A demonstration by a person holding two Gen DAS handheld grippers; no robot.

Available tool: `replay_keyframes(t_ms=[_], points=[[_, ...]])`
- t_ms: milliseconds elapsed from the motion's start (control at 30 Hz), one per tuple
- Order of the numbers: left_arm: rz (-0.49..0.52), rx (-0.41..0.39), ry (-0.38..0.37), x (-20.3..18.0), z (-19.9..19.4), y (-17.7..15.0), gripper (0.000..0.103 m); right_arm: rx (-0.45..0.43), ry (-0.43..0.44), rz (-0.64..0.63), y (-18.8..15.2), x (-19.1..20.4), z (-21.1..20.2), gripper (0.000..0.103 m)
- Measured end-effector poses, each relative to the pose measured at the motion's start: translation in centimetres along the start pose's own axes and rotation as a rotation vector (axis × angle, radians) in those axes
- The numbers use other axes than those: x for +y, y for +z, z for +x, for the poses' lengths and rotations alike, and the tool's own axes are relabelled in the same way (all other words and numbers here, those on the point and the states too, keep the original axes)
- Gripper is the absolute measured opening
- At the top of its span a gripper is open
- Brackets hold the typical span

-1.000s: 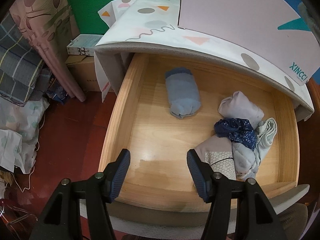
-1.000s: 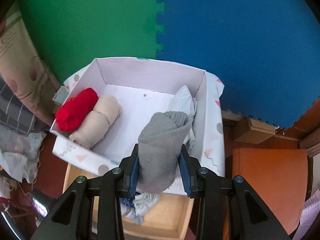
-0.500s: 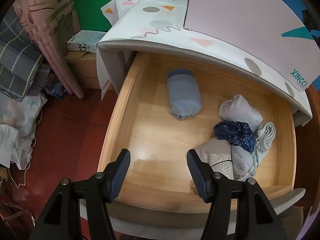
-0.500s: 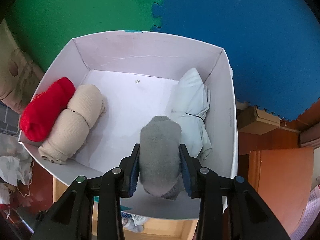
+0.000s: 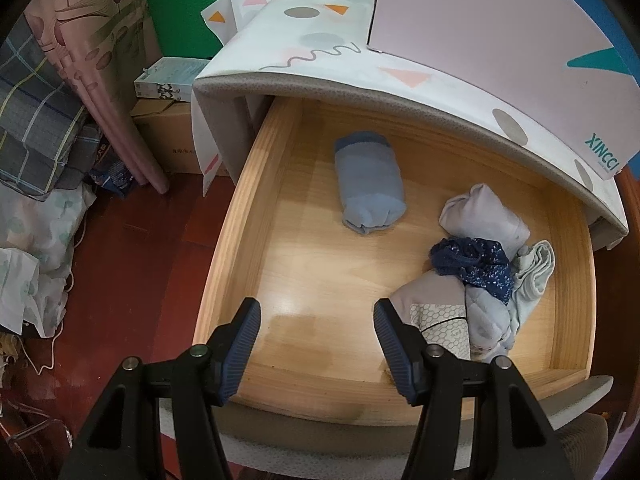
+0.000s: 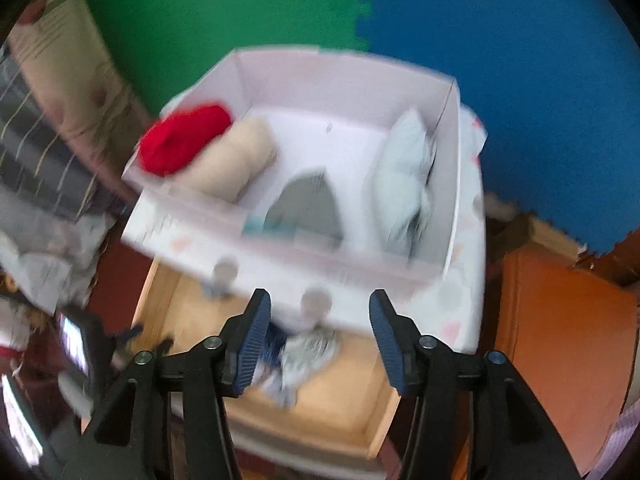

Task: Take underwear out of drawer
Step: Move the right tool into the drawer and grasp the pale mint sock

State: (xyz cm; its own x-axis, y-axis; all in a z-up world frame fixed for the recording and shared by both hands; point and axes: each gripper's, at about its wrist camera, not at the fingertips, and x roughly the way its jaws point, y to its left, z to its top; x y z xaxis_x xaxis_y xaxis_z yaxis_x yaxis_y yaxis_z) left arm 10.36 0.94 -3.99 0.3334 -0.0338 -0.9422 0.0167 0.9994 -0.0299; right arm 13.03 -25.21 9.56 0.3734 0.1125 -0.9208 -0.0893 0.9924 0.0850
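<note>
The wooden drawer (image 5: 236,240) is pulled open. It holds a rolled light-blue pair (image 5: 368,184) in the middle and a pile of rolled underwear (image 5: 476,276) at the right. My left gripper (image 5: 316,340) is open and empty above the drawer's front edge. In the blurred right wrist view, my right gripper (image 6: 316,336) is open and empty, drawn back above the drawer (image 6: 344,412). The white box (image 6: 448,128) on top holds a grey roll (image 6: 308,204), a red roll (image 6: 180,140), a beige roll (image 6: 236,160) and a pale-blue one (image 6: 404,180).
A patterned cloth (image 5: 320,52) covers the cabinet top under the box (image 5: 500,36). Curtain and piled fabric (image 5: 44,120) lie on the red floor at the left, with cardboard boxes (image 5: 164,136) behind. An orange surface (image 6: 560,340) is at the right.
My right gripper has let go of the grey roll in the white box, opened, and pulled back fast. My left gripper has barely shifted over the drawer.
</note>
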Motion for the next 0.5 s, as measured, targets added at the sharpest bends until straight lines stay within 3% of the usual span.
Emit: replay_keyframes(t_ms=[267, 400, 500], points=[[-0.002, -0.001, 0.008, -0.1, 0.0, -0.2, 0.060, 0.205, -0.008, 0.072, -5.6, 0.0, 9.0, 0.051], [-0.007, 0.001, 0.000, 0.1, -0.1, -0.1, 0.060, 0.223, -0.035, 0.099, -6.6, 0.6, 12.8, 0.062], [-0.007, 0.003, -0.006, 0.2, -0.1, -0.1, 0.060, 0.228, -0.056, 0.107, -6.6, 1.2, 15.1, 0.065]])
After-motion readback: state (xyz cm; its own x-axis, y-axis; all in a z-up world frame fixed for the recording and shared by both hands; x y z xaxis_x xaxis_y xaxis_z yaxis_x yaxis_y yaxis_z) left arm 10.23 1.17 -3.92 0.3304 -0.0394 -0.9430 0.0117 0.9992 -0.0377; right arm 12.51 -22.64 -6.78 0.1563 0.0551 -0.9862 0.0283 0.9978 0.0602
